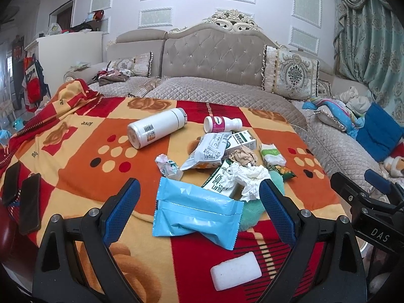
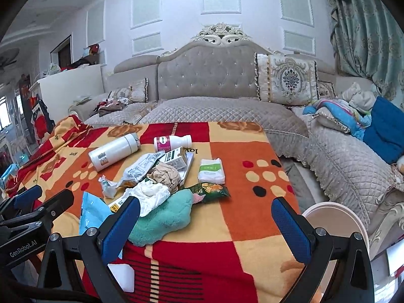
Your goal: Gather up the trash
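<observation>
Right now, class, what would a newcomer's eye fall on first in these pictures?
A heap of crumpled wrappers and tissue mid-blanket, on the bright red-and-orange patterned blanket. In front, a light blue plastic packet lies between the open left gripper's fingers. Behind the heap, a tall white bottle lies on its side.

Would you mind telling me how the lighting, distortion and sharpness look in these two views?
Left wrist view: even daylight, soft shadows, strong fisheye bending at the dark corners, blue wrapper sharp. Right wrist view: same bowing, wall slightly washed out, white bottle crisp.
</observation>
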A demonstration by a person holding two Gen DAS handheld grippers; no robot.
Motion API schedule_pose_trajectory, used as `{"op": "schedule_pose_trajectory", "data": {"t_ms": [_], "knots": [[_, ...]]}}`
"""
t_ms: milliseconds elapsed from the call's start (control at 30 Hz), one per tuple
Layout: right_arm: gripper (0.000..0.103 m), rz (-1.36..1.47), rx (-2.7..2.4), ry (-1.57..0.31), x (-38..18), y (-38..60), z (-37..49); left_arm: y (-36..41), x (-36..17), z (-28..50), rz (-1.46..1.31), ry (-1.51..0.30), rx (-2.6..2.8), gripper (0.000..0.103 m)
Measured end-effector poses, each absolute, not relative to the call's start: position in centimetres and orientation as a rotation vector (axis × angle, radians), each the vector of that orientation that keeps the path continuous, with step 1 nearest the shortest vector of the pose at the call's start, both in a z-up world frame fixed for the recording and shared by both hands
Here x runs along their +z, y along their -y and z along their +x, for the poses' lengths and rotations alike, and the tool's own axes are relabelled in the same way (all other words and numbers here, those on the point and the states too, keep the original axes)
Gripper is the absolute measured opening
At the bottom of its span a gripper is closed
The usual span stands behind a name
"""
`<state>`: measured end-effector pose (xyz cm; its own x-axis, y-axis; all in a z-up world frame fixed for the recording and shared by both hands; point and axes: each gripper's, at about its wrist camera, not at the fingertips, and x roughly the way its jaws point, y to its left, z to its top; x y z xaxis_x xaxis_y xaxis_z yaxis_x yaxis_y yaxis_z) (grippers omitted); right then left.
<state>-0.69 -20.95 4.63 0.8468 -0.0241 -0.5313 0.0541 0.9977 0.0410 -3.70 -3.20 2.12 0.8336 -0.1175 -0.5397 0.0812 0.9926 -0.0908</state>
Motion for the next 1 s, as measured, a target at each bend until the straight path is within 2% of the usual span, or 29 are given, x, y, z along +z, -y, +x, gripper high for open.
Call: {"op": "schedule_pose_trajectory", "data": {"t_ms": [1000], "knots": [[0.103, 0.060, -0.038, -0.570, 4.50, 20.91, -0.71, 3.20, 2.17, -3.75, -0.068, -0.577, -0.105, 0.095]]}}
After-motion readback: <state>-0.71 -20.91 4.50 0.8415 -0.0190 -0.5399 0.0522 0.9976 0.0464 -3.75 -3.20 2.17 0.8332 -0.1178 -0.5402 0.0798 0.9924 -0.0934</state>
